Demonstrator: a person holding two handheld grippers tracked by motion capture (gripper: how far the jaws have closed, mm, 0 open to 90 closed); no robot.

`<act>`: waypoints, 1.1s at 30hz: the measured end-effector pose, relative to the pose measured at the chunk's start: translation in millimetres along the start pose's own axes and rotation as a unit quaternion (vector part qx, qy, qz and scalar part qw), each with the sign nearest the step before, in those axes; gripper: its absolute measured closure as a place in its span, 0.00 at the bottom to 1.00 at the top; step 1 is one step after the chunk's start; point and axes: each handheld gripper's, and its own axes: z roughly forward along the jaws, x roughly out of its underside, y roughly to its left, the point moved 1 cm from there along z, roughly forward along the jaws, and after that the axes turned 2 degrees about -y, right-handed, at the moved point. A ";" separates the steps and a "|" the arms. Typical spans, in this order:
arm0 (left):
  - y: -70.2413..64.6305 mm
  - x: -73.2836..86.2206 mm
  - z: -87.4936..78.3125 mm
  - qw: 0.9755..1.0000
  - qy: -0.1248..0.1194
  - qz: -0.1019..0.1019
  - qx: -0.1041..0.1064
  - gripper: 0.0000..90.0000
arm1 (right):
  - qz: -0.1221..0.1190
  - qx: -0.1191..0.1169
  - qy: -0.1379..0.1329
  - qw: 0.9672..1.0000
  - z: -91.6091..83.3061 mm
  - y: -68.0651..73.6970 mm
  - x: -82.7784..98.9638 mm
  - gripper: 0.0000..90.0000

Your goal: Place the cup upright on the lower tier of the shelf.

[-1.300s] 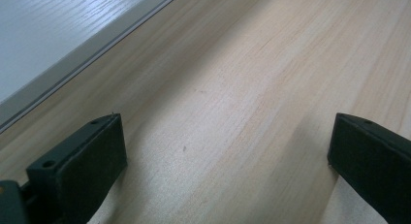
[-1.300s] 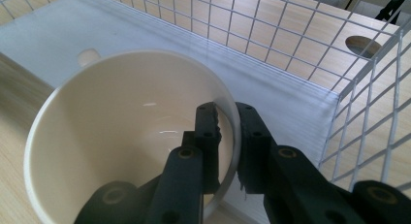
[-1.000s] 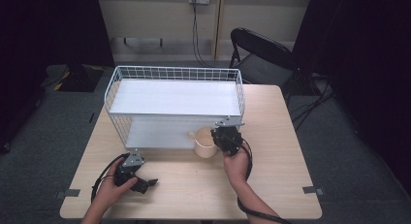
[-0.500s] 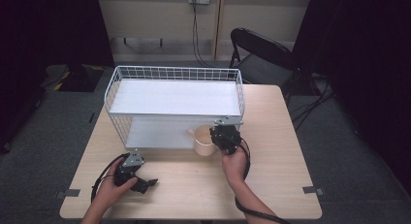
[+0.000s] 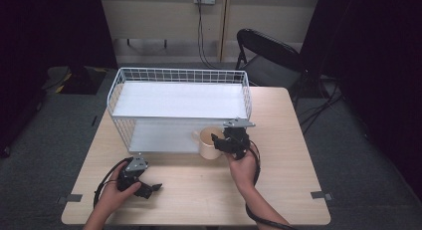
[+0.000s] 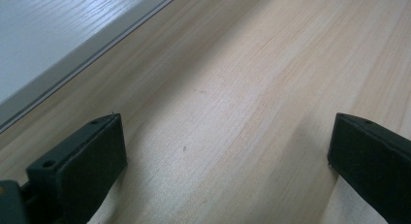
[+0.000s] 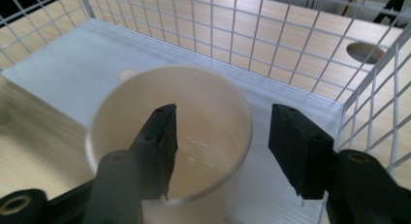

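A cream cup (image 5: 205, 144) stands upright at the front edge of the white wire rack's lower shelf (image 5: 159, 138). My right gripper (image 5: 217, 140) is at its rim, and its jaws have just been opening. In the right gripper view, one jaw is inside the cup (image 7: 208, 112) and the other outside, with the wall between them and a gap at the pads; my right gripper (image 7: 223, 136) is open. My left gripper (image 5: 151, 188) rests low on the table's front left. It stands open (image 6: 223, 156) over bare wood.
The wire rack (image 5: 179, 74) takes up the table's back half, with an upper white shelf and mesh walls (image 7: 291, 40) close around the cup. A black chair (image 5: 268, 56) stands behind the table (image 5: 288, 120). The table top has a cable hole (image 7: 364, 51).
The right gripper's jaws have parted at the cup's rim. Both hands stay almost where they were, and the cup has not moved.
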 end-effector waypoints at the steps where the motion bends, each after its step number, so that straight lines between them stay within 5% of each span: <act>1: 0.0 -0.1 -0.2 1.000 0.001 0.000 0.000 0.00 | 0.009 -0.016 -0.005 1.000 -4.6 0.1 -1.9 0.38; 7: -0.1 0.1 0.2 1.000 -0.001 0.000 -0.001 0.00 | 0.019 -0.060 -0.007 0.998 -15.6 2.2 -1.3 0.26; 15: 0.0 0.1 0.2 1.000 -0.001 0.000 -0.001 0.00 | 0.000 -0.071 -0.004 0.997 -17.8 8.0 8.4 0.23; 23: 0.0 0.0 0.1 1.000 -0.001 0.000 -0.001 0.00 | -0.001 -0.058 0.016 0.998 -9.2 6.2 17.4 0.22; 33: -0.1 0.1 0.3 1.000 -0.002 -0.001 -0.001 0.00 | -0.007 -0.037 0.023 0.999 -1.7 10.0 18.7 0.34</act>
